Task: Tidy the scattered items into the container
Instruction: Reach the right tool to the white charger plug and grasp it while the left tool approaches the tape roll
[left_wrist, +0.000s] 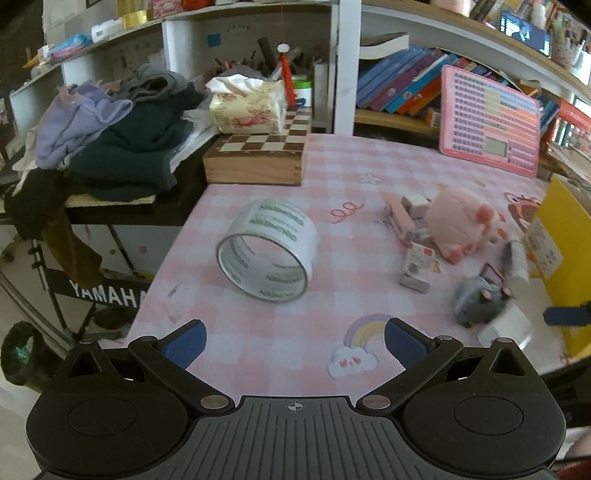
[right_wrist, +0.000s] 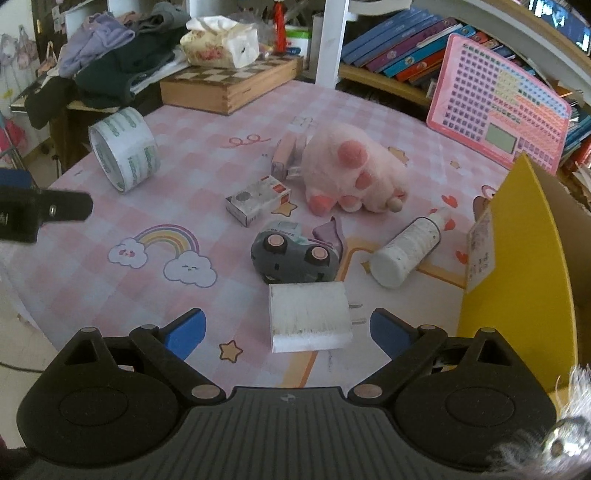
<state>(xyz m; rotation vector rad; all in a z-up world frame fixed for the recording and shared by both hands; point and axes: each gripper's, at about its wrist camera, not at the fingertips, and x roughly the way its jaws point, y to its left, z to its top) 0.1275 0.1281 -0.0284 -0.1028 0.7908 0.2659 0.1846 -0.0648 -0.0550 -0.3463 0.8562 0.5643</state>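
Nothing looks tidied yet: every item you can see lies on the pink checked desk (right_wrist: 258, 110), and what shows of the yellow container's (right_wrist: 517, 258) inside looks bare, though most of it is hidden. Your right hand-held gripper (right_wrist: 287, 328) is spread wide and empty, with the white charger plug (right_wrist: 309, 317) lying flat just ahead between its blue fingertips, so that looks like the first pick. Just beyond it sit the grey toy car (right_wrist: 293, 256) and, toward the container, the white bottle (right_wrist: 406, 251) on its side. Further on are the small white-and-red box (right_wrist: 257, 199), the pink plush paw (right_wrist: 351, 166) and a pink stapler-like piece (right_wrist: 284, 155) tucked against it. Your left hand-held gripper (left_wrist: 294, 344) is also wide and holds nothing, pointing at the roll of clear tape (left_wrist: 269, 249), which stands on its edge well apart from the other things. The container is at the desk's right edge, near the bottle, so all of these still need carrying over.
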